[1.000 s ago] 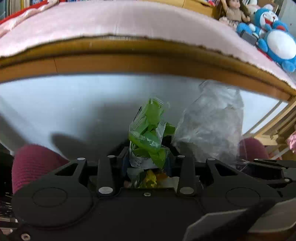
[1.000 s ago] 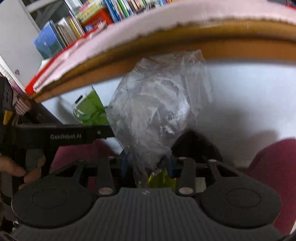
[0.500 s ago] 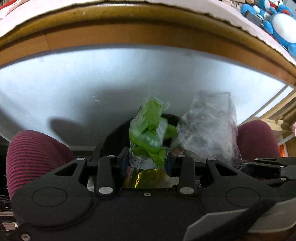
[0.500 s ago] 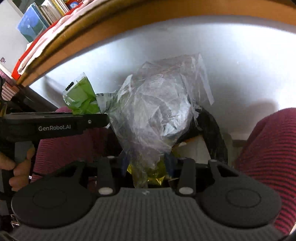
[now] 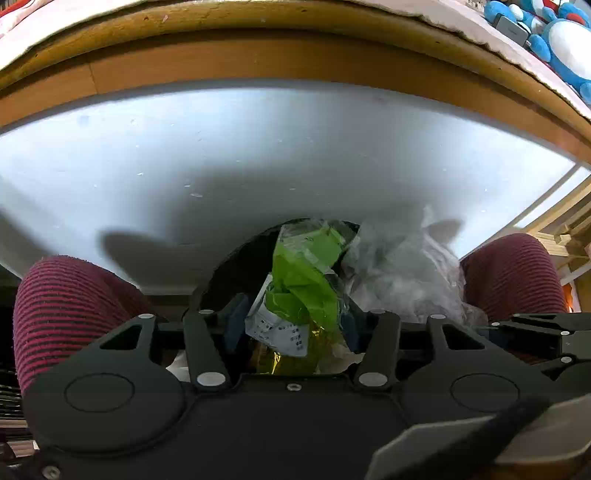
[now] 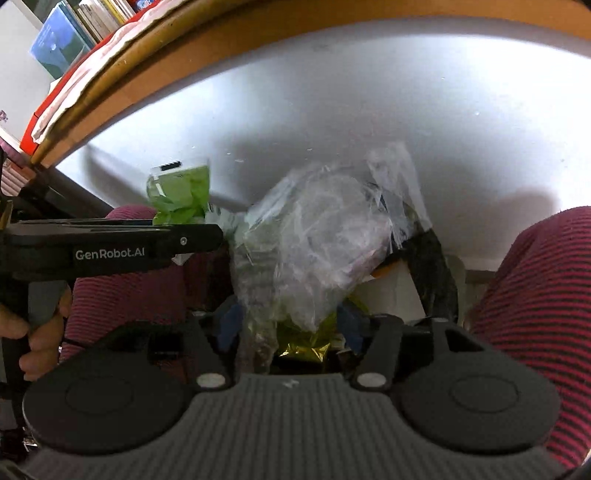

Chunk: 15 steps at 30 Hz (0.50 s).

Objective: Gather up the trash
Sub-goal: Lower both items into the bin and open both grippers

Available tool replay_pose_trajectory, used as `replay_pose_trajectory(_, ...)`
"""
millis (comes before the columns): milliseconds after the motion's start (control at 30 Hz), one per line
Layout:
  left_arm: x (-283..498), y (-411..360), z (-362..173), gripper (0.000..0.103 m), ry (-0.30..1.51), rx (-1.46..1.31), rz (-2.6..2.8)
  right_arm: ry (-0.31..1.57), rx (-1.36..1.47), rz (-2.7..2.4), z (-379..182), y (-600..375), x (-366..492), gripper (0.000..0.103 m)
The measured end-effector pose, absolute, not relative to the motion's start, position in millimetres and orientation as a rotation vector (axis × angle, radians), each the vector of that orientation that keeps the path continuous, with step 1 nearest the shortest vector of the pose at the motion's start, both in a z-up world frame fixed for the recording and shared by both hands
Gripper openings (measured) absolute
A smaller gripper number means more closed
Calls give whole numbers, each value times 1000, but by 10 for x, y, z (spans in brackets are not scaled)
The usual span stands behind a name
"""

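The left claw [image 5: 291, 325] is clenched on a green wrapper [image 5: 306, 273], which sticks up crumpled between its blue pads; a white printed strip hangs at the wrapper's lower edge. The right claw [image 6: 288, 325] is clenched on a clear bag [image 6: 317, 243], a crinkled bundle rising from between its pads and leaning to the right. The two claws sit side by side, the left one just left of the right, so the wrapper and the bag nearly touch.

Both pieces hang over the mouth of a bin [image 6: 436, 273] lined with black plastic, set low between the person's knees [image 5: 70, 295] in red striped fabric. Inside the bin, below the claws, lies a crumpled gold foil [image 6: 306, 339] beside some white paper [image 6: 391, 291].

Behind it all stands a white panel under the wooden edge of a bench [image 5: 258, 55]. In the right view, a hand [image 6: 37, 332] grips the left claw's handle at the near left. Books [image 6: 74, 33] stand at the far left, and blue plush toys [image 5: 565, 44] at the far right.
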<state>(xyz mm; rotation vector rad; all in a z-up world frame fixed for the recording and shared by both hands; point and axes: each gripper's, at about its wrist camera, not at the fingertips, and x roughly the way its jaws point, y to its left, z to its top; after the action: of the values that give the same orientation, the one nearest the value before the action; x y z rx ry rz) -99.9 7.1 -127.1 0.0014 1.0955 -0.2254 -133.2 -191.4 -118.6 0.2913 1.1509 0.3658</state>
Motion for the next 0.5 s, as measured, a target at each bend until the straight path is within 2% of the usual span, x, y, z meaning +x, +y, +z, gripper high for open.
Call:
replay_pose_trajectory(67, -998, 64, -1276, 54, 1098, 4, -220, 1152, 292, 363, -1187, -1920, -1327, 76)
replay_pose_trajectory(500, -987, 52, -1206, 73, 1085, -7, -234, 1137, 308, 343, -1174, -1958, -1316, 84)
